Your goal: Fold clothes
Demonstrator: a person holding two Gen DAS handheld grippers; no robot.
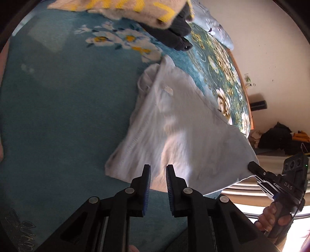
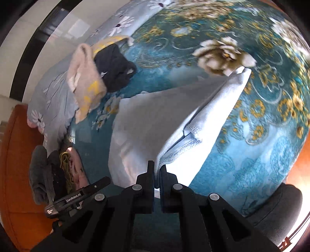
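Right gripper [image 2: 157, 170] pinching a corner of the shirt [image 1: 180, 131], lifted off the bed [image 1: 58, 116]

My right jaws are closed on the shirt's hem corner, so that edge hangs raised while the rest lies on the bed; my left gripper [image 1: 158, 174] stands narrowly parted just over the near hem, holding nothing. I judge a fold is in hand: next I must carry the corner across and lay it flat, the left perhaps pinning the cloth. Beyond lies a pile [image 1: 164, 15] of other clothes
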